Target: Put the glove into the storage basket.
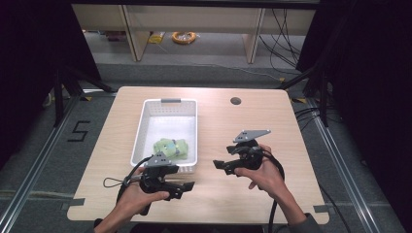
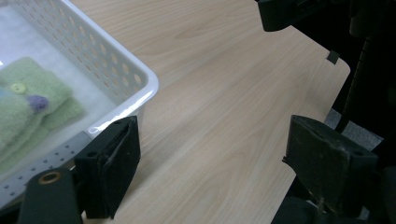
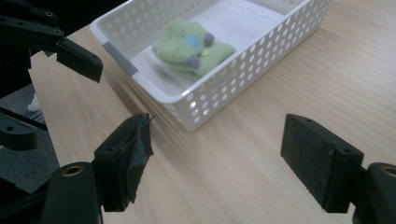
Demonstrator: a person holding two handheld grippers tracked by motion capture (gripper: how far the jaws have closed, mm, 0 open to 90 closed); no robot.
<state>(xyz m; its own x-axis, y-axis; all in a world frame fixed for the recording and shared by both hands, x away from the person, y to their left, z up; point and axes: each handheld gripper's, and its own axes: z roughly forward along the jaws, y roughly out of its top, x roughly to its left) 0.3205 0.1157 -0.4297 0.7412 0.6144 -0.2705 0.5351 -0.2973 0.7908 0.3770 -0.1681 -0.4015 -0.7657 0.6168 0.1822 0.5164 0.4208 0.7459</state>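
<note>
The green cloth (image 1: 171, 147) lies in the basket (image 1: 145, 119), left of centre in the high view. The left gripper (image 1: 187, 187), just below the basket, is nearer; the right gripper (image 1: 219, 165) sits farther right. Both pairs of fingers stand apart, empty.

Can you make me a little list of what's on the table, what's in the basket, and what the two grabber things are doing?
table: light wooden table, round hole near the far edge
basket: white plastic basket with holes in its walls
in basket: folded green fuzzy cloth with small buttons, at the near end
left hand-held gripper: jaws open, holding nothing, just in front of the basket's near end
right hand-held gripper: jaws open, holding nothing, to the right of the basket
hands: one holds each gripper
</note>
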